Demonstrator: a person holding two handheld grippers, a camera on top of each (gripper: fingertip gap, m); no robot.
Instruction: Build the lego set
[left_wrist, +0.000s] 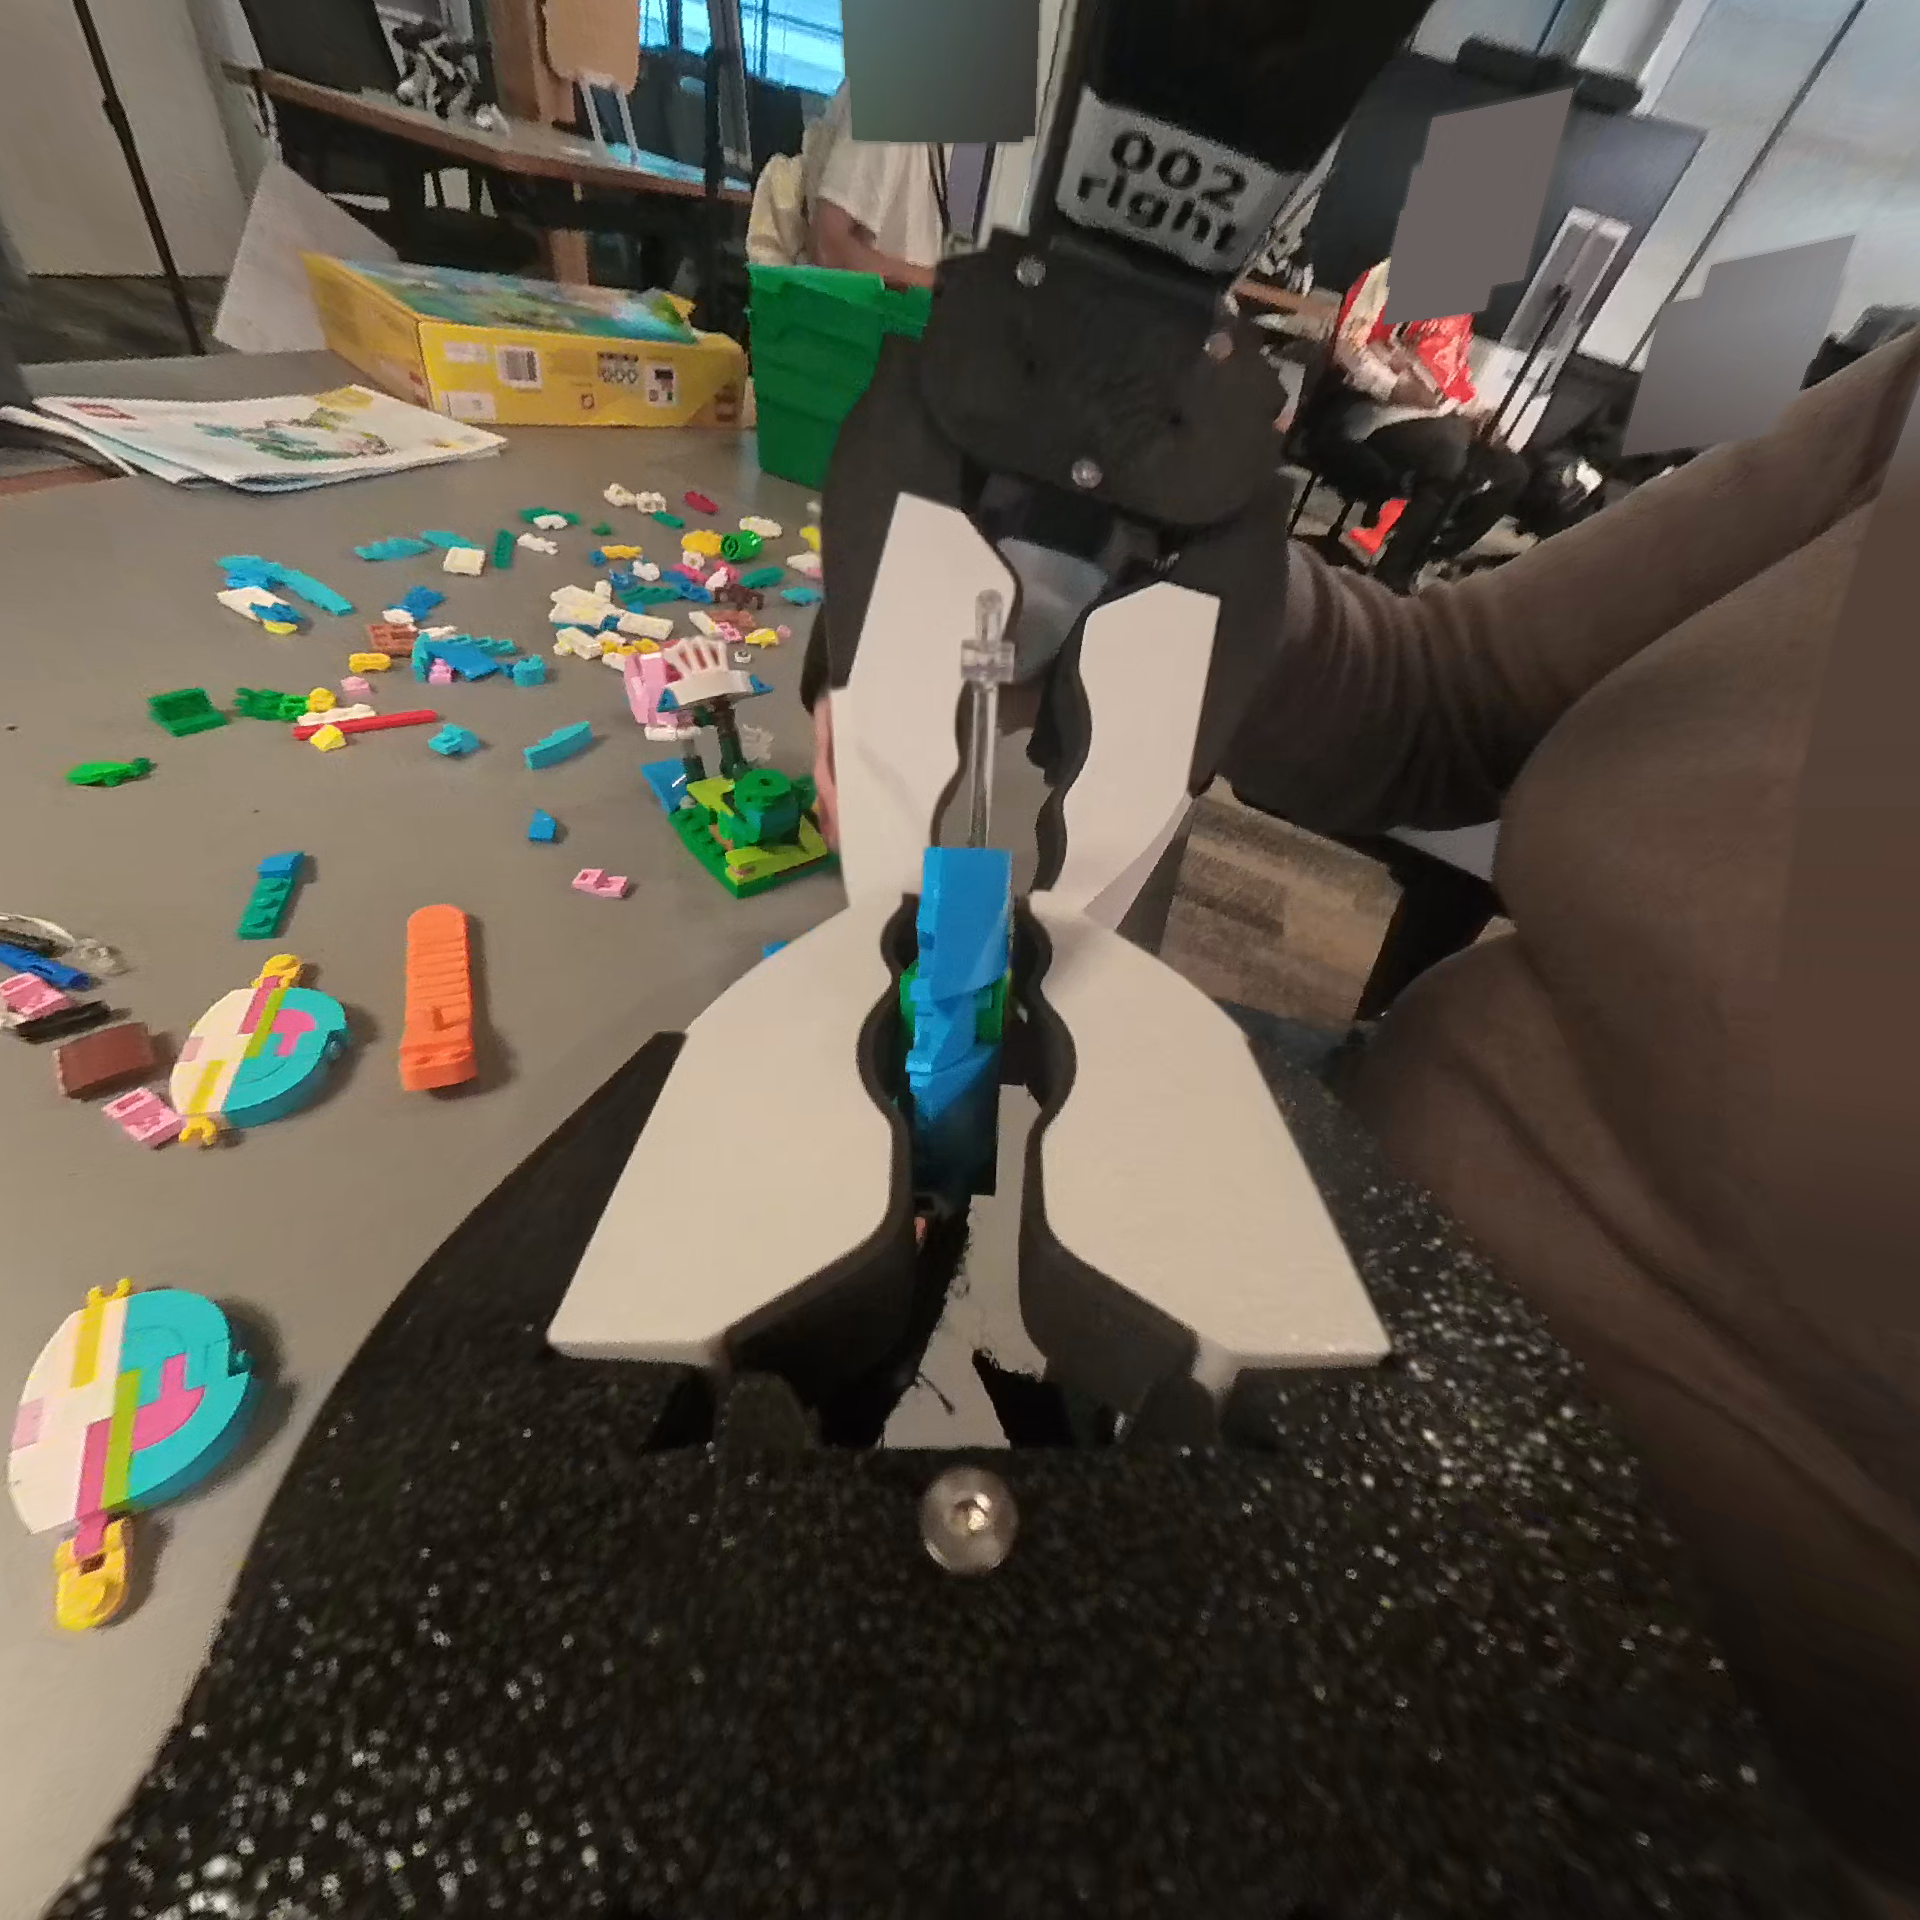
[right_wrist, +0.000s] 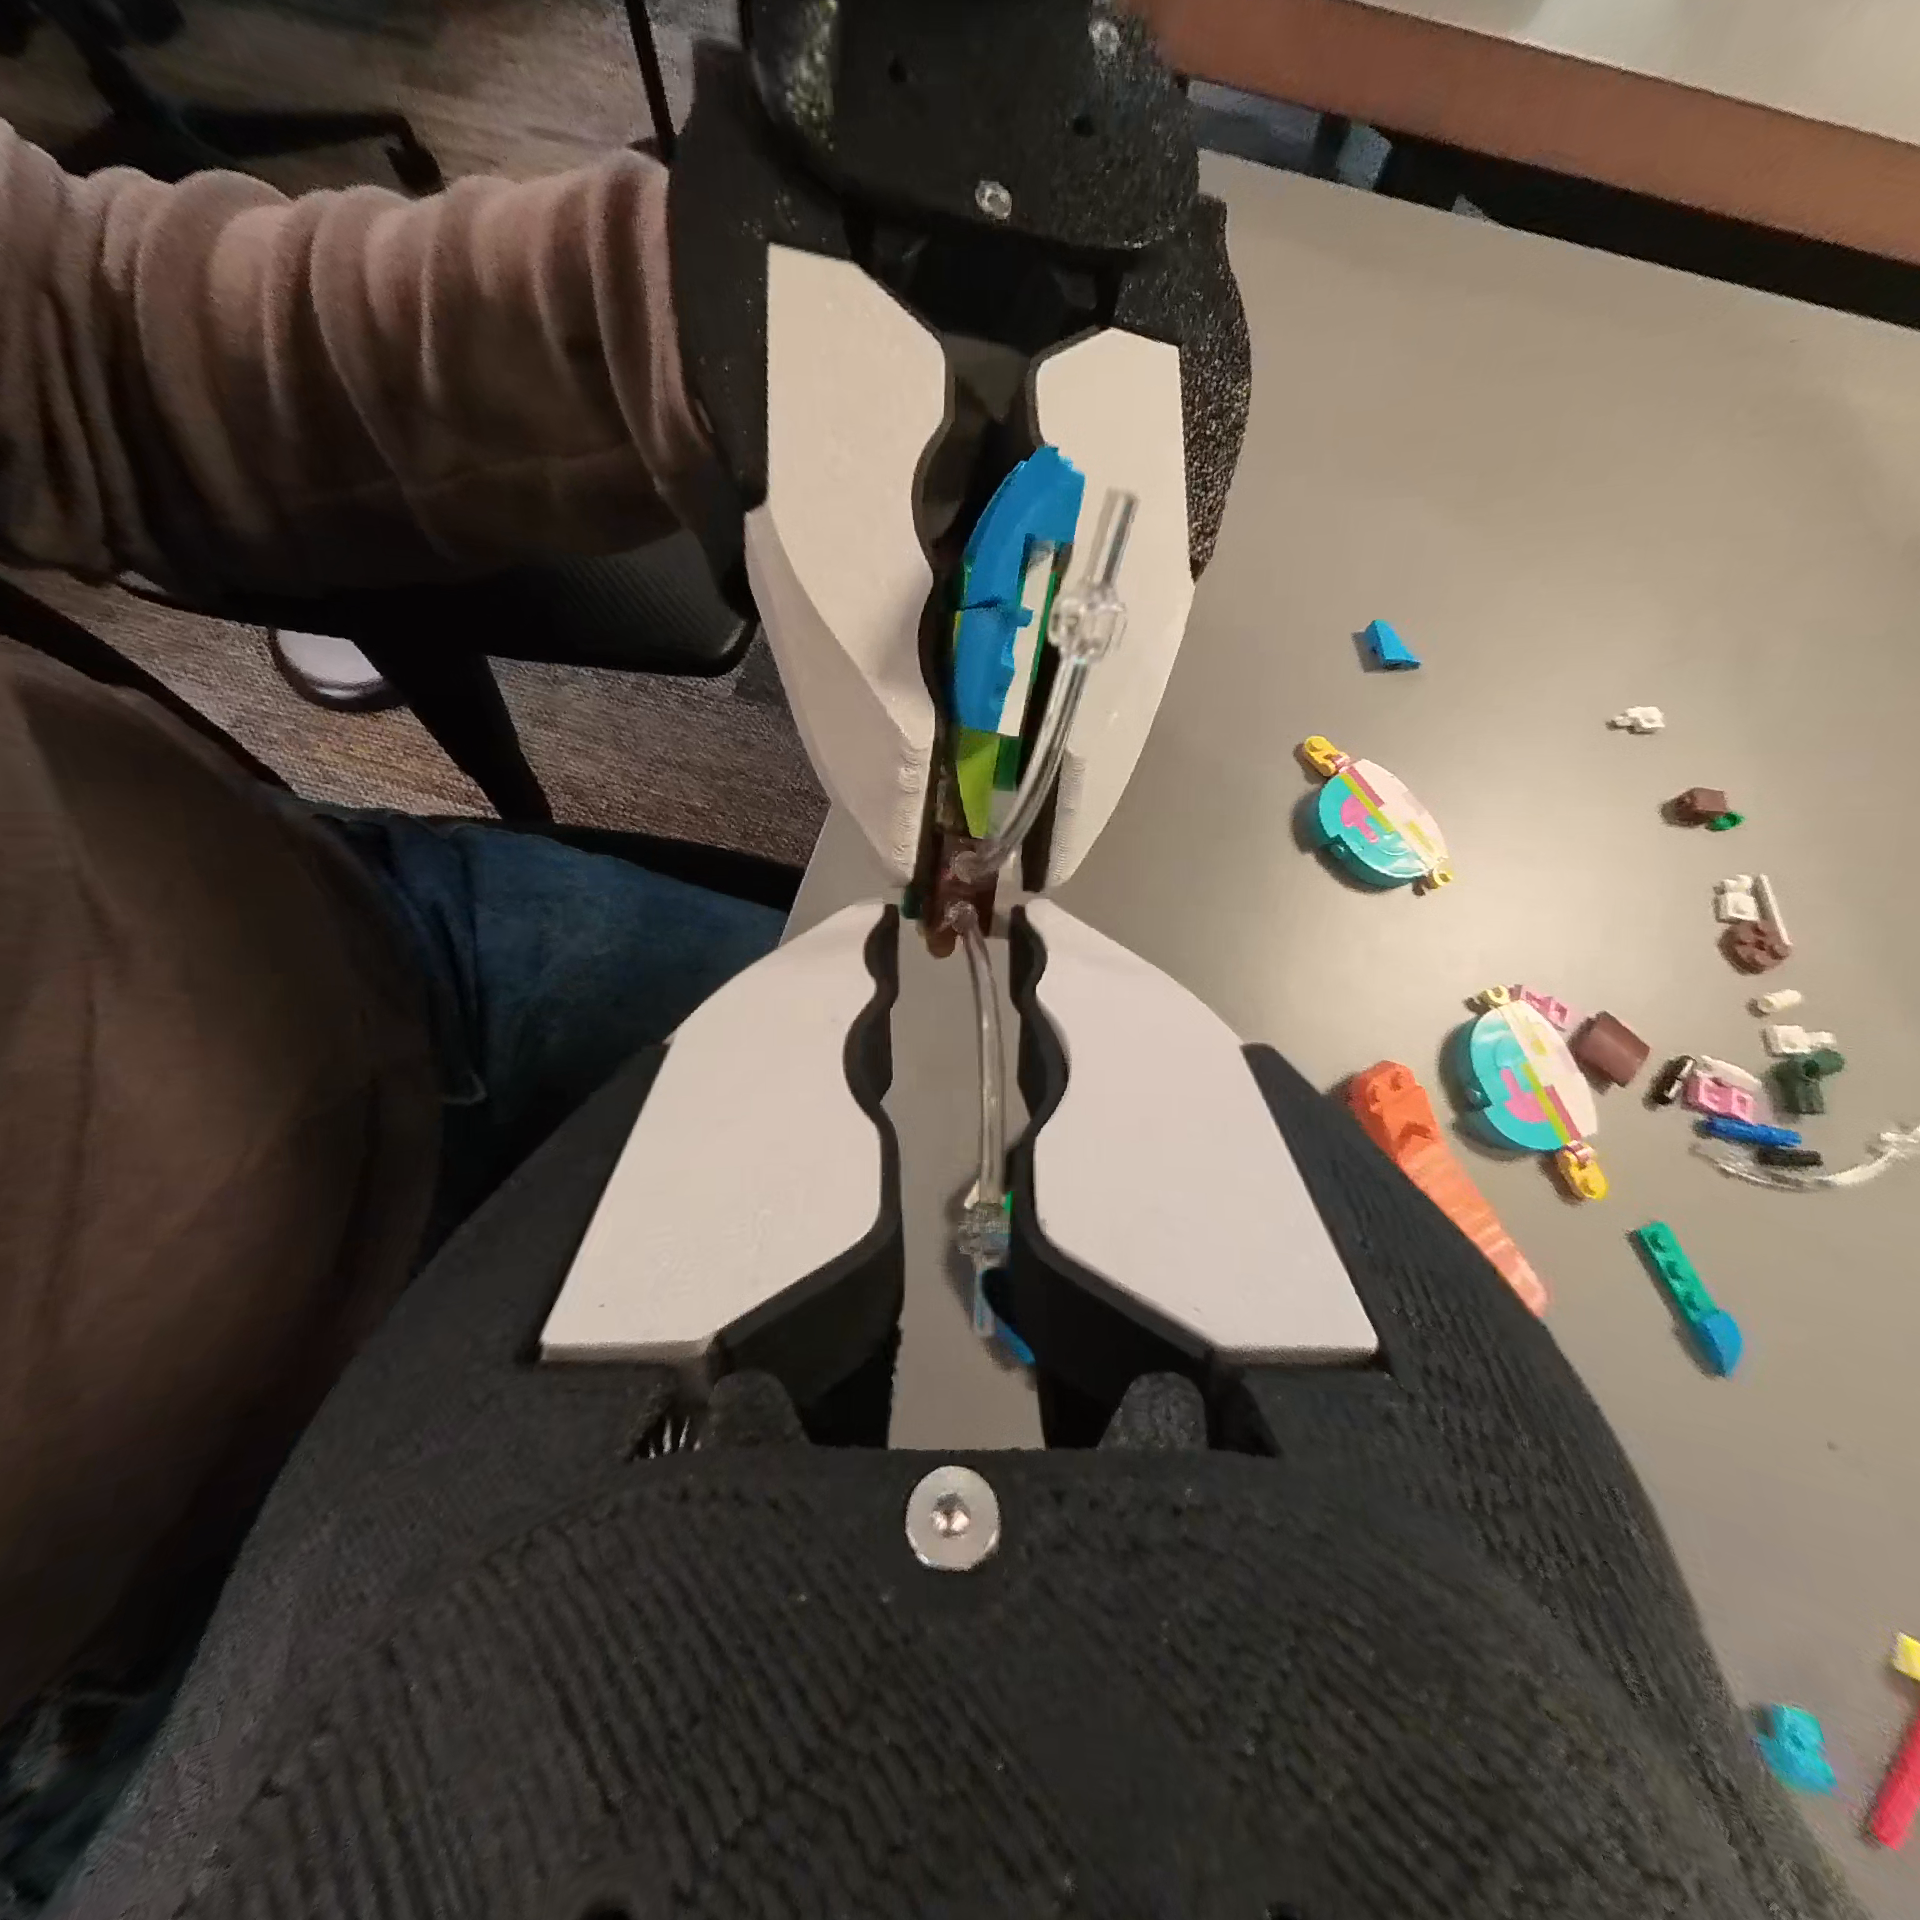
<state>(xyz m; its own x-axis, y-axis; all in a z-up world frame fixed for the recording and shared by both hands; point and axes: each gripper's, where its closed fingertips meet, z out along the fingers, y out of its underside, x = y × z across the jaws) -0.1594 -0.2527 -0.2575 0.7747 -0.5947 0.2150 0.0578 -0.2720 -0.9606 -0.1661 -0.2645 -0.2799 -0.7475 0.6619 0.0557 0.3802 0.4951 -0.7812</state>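
Observation:
My left gripper is shut on a blue and green lego assembly, held upright above the table's near edge. In the right wrist view the left gripper comes from the top with that assembly, which carries a curved clear rod. A small brown piece sits at the assembly's end. A second clear rod runs from it back between the fingers of my right gripper. Those jaws stand a little apart around the rod. The right gripper faces the left one tip to tip.
On the grey table lie many loose bricks, an orange brick separator, two oval turquoise-white builds, a small green build, a booklet, a yellow box and a green bin. Brown sleeves flank the grippers.

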